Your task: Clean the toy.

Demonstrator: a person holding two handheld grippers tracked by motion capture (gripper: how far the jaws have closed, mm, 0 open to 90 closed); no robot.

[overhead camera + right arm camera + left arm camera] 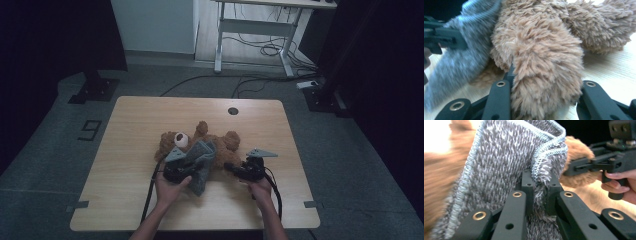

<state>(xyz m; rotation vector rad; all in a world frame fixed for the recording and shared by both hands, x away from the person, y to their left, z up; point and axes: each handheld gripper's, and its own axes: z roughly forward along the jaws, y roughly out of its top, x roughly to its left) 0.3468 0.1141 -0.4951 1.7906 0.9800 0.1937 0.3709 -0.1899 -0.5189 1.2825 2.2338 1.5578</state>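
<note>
I have a light wooden table (pixel 125 150) under me, standing on a grey floor with a second desk and loose cables far behind, and nearly everything that matters sits bunched at its middle, close to my edge, where both arms reach without stretching. Largest there is the brown plush bear (pixel 220 142), lying on the tabletop with its head toward my left and a limb sticking up toward the far side; I judge it lies flat so the table carries its weight while I work on it. Draped over its middle is a grey knitted cloth (pixel 200 162) with a pale stitched hem, possibly a small garment, though I cannot tell which kind. My left gripper (pixel 539 195) has its jaws drawn nearly together on a fold of that cloth just below the hem, the fabric bunched between them; gripping near the stitched edge likely gives a firmer purchase than the loose knit. My right gripper (pixel 544 100) has its jaws set wider, clamped around a thick furry limb of the bear, which fills the gap between them; I take this as an anchor, keeping the toy from sliding as the cloth is pulled along it. The two grippers sit near each other, facing across the bear's body
</note>
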